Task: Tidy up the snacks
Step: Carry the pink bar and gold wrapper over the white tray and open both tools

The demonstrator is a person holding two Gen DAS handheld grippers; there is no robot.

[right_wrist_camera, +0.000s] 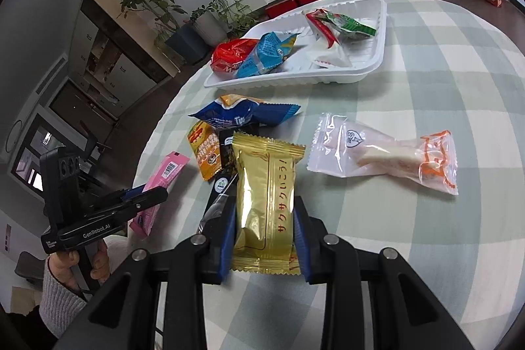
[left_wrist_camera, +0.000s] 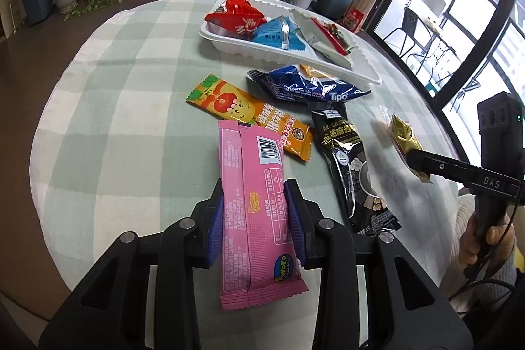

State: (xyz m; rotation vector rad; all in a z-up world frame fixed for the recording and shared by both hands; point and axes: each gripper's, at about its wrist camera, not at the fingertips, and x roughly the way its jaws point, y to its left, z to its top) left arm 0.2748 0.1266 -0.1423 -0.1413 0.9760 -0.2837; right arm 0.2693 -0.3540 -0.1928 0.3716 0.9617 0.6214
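Observation:
My left gripper (left_wrist_camera: pixel 256 218) is shut on a long pink snack bar (left_wrist_camera: pixel 252 202), its blue pads pressing both sides, a little above the table. A gold snack packet (right_wrist_camera: pixel 265 202) with red lettering sits between the pads of my right gripper (right_wrist_camera: pixel 265 232), which is shut on it. From the left wrist view, that right gripper (left_wrist_camera: pixel 416 158) shows at the far right with the gold packet (left_wrist_camera: pixel 402 132). The white tray (left_wrist_camera: pixel 357 68) at the back holds a red packet (left_wrist_camera: pixel 236 13), a blue packet (left_wrist_camera: pixel 279 33) and a white-and-red one (left_wrist_camera: pixel 321 35).
On the green checked tablecloth (left_wrist_camera: pixel 131 107) lie an orange bar (left_wrist_camera: pixel 249 117), a dark blue Tipo bag (left_wrist_camera: pixel 311 86), a black packet (left_wrist_camera: pixel 351 159) and a clear pouch with orange print (right_wrist_camera: pixel 387 153). Potted plants and a low white shelf stand beyond the table.

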